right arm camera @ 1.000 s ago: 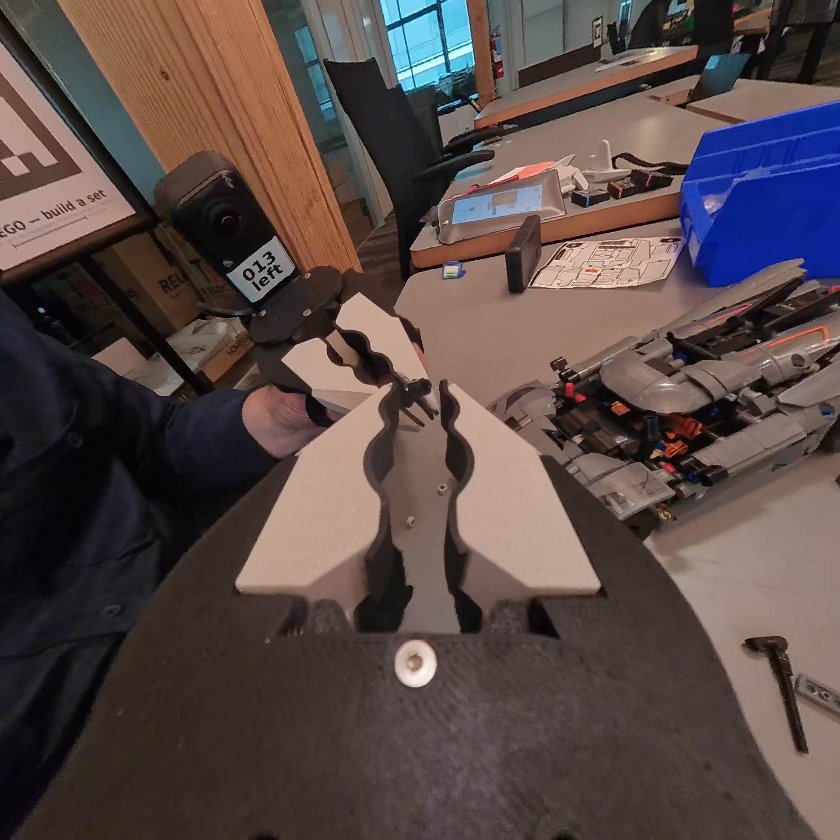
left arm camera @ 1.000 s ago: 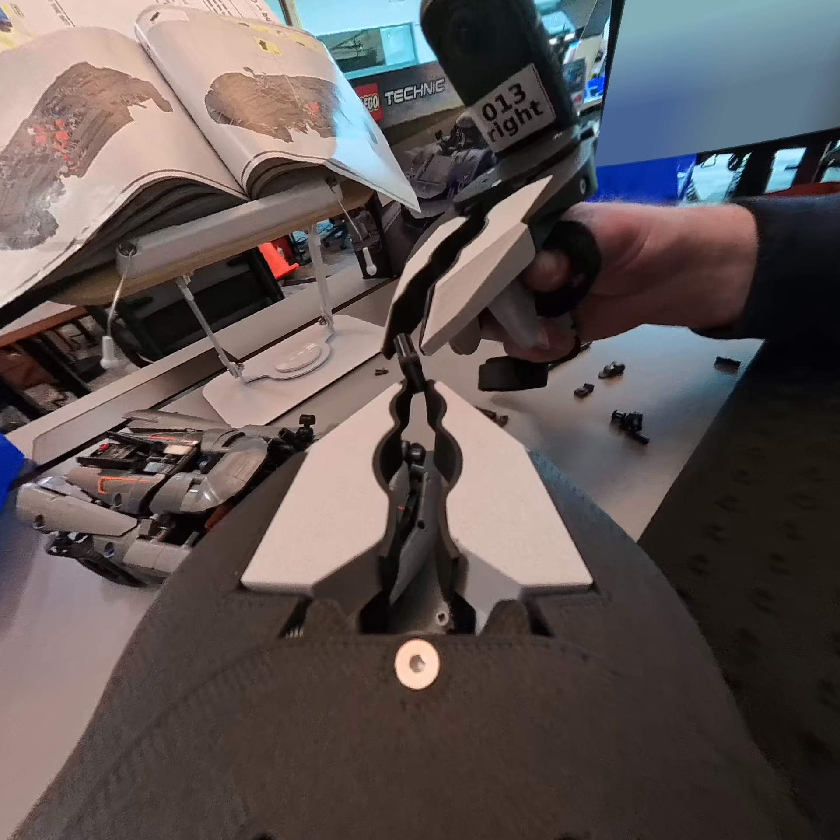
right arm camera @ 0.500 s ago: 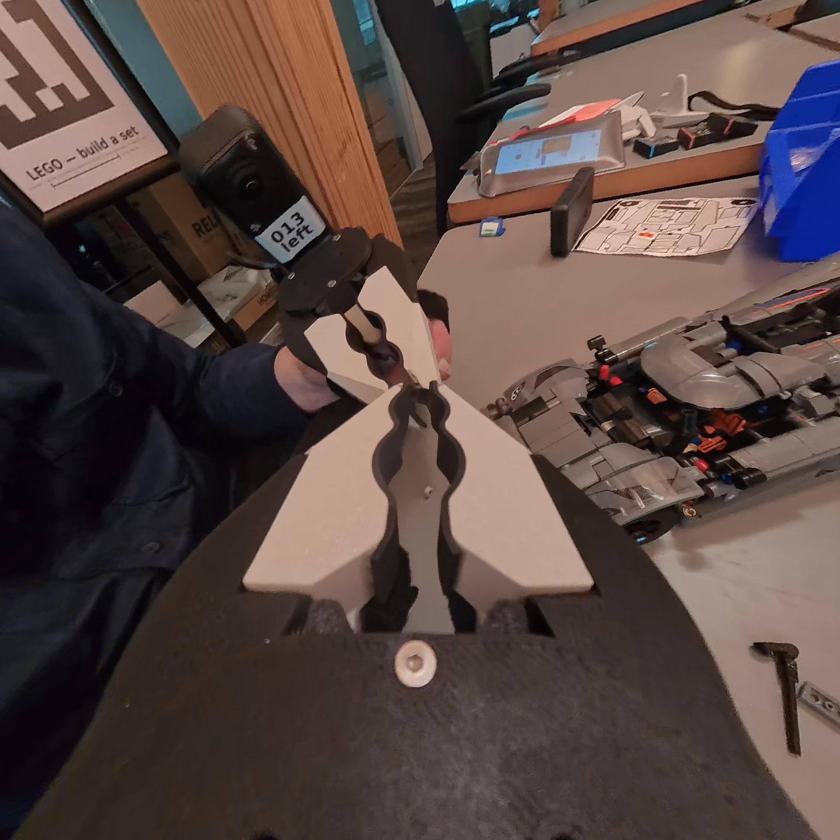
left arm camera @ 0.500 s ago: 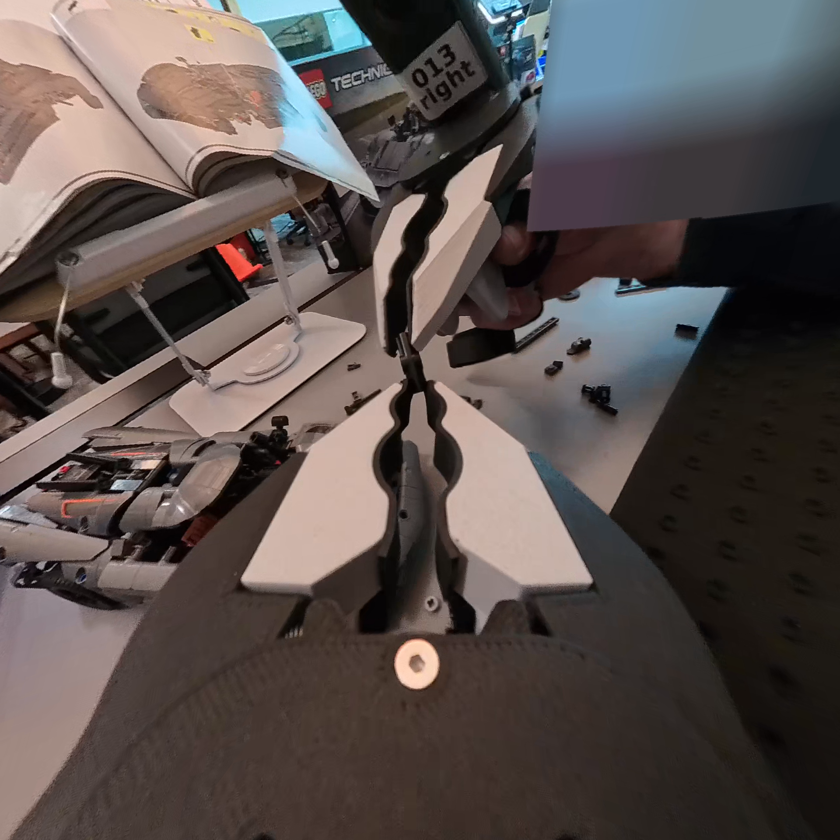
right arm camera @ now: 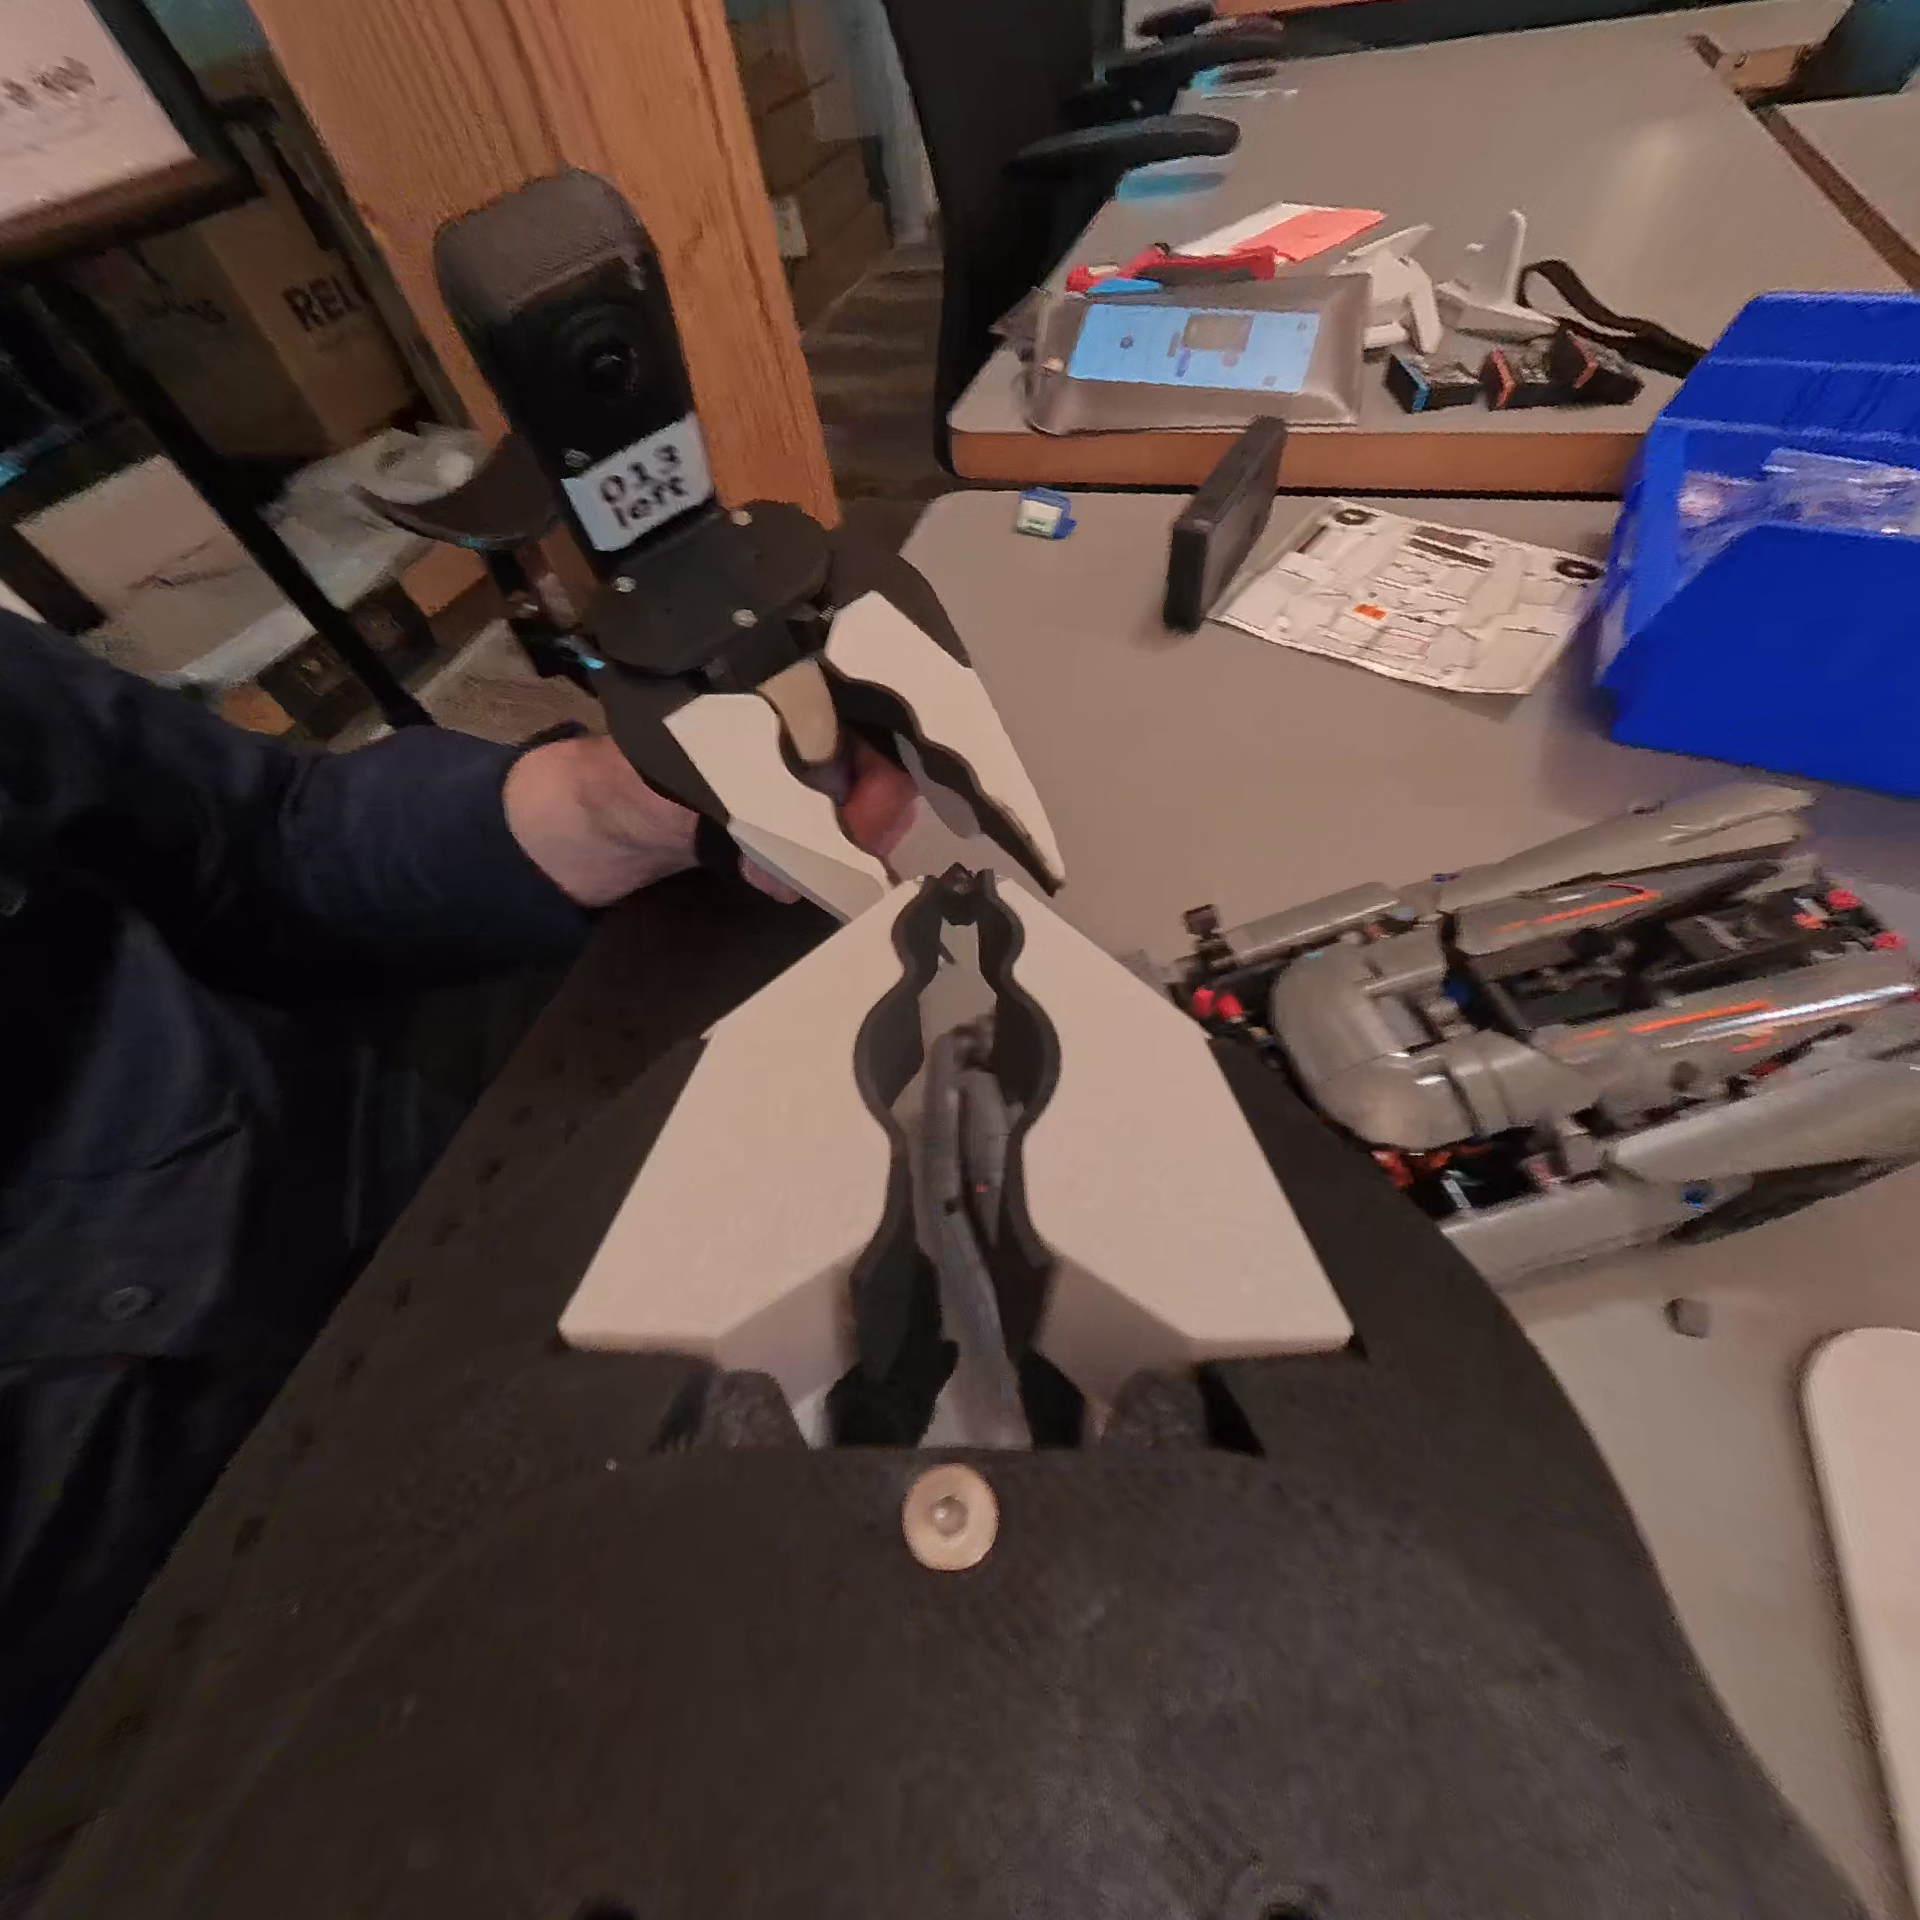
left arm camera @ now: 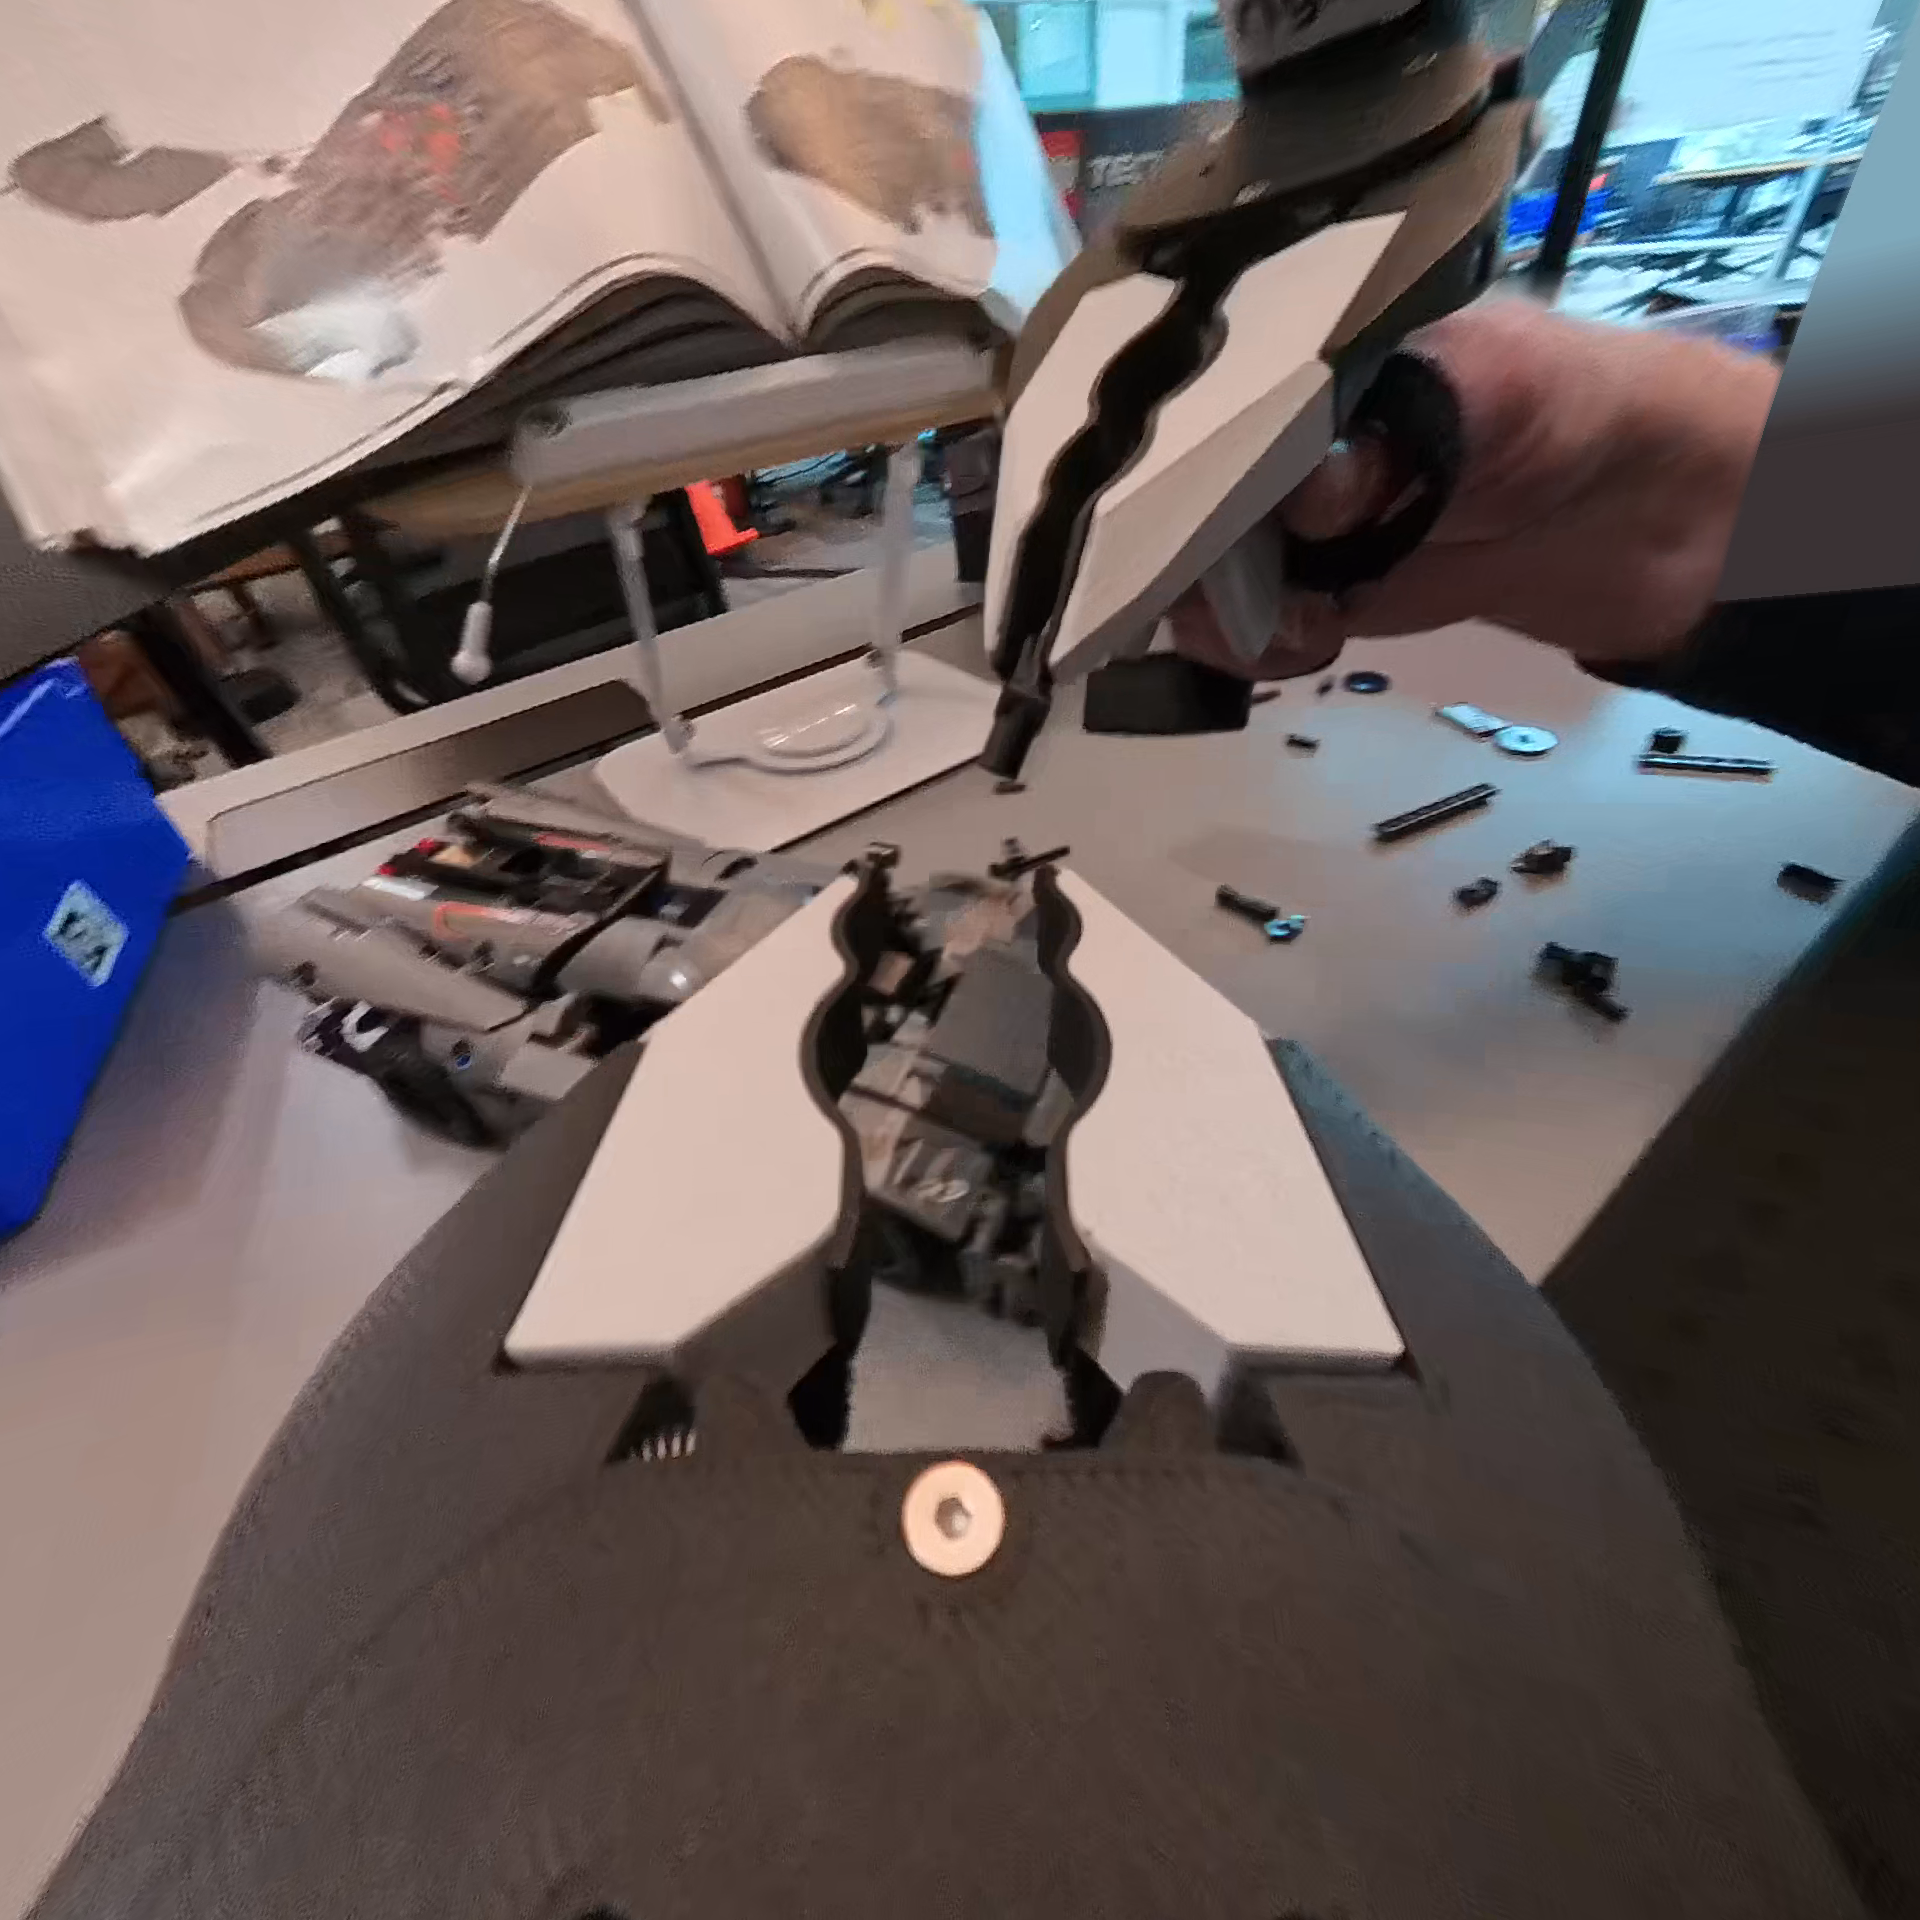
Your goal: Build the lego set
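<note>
Two tongs have parted: the left tongs [left arm camera: 956, 883] now gape with nothing in them, while the right tongs [left arm camera: 1013, 717] stay pinched on a black pin [left arm camera: 1010, 732] above the car [left arm camera: 499, 935]. Handover looks done; fitting it comes next.

Matt grainy white plastic on left gripper [left arm camera: 956, 883] fingers [left arm camera: 707, 1122], black textured body behind, shiny metal screw [left arm camera: 953, 1519] at centre. Same finish on right gripper [right arm camera: 961, 894]. Smooth grey matt table [left arm camera: 1351, 987]. Model car [right arm camera: 1558, 1039]: grey plastic, semi-gloss, orange accents. Paper manual [left arm camera: 468, 208], pages matt. Glossy blue plastic bin [right arm camera: 1787, 540]. Wood-grain post [right arm camera: 582, 208], unpolished. Dark cloth sleeve [right arm camera: 208, 852].
</note>
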### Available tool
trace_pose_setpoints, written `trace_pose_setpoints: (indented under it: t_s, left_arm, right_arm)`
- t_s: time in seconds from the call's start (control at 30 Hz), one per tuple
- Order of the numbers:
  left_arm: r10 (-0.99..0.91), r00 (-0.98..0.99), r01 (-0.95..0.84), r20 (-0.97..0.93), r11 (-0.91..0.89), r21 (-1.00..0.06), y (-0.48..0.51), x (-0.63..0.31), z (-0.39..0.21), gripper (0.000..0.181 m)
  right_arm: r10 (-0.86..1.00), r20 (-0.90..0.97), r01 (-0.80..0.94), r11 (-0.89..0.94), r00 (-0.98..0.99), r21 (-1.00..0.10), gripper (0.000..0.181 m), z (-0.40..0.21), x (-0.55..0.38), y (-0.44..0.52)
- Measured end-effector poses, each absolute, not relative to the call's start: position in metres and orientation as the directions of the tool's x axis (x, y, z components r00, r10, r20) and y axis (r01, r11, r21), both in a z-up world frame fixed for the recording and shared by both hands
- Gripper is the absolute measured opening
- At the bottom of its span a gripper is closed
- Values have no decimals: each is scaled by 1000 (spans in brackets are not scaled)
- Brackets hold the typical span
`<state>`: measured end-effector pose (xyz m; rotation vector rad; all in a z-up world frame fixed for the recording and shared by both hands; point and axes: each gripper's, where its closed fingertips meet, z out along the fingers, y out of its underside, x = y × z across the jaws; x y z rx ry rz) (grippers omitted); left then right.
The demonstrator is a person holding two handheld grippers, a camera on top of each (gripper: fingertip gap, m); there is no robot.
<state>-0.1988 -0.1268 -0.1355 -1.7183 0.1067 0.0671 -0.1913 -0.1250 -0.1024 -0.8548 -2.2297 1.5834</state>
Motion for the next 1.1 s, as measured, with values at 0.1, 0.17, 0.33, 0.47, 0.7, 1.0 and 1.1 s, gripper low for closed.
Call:
trace_pose_setpoints:
  t_s: [0.1, 0.17, 0.33, 0.47, 0.7, 1.0, 1.1]
  left_arm:
    - [20, 993, -106, -113, -197, -975, -127, -223, -148, 36]
    - [27, 994, -96, -105, -241, -966, -124, -231, -160, 44]
    - [10, 988, -146, -156, -306, -941, -118, -231, -177, 49]
    - [3, 985, -162, -175, -355, -921, -113, -229, -188, 52]
    - [0, 982, -173, -189, -405, -898, -107, -227, -200, 56]
    - [-6, 986, -157, -169, -406, -900, -107, -227, -202, 53]
    - [-2, 985, -160, -174, -407, -899, -107, -228, -202, 53]
  right_arm:
    - [631, -85, 341, 296, -771, -892, 5, -118, -213, -119]
    - [650, -70, 375, 344, -757, -861, 4, -134, -226, -113]
    - [637, -118, 437, 372, -762, -819, 5, -161, -243, -114]
    - [642, -73, 454, 452, -763, -768, 4, -175, -250, -114]
    - [641, -6, 461, 545, -767, -701, 4, -177, -256, -109]
    - [612, -25, 475, 587, -790, -656, 4, -182, -255, -113]
    - [603, -12, 468, 606, -798, -643, 4, -182, -255, -114]
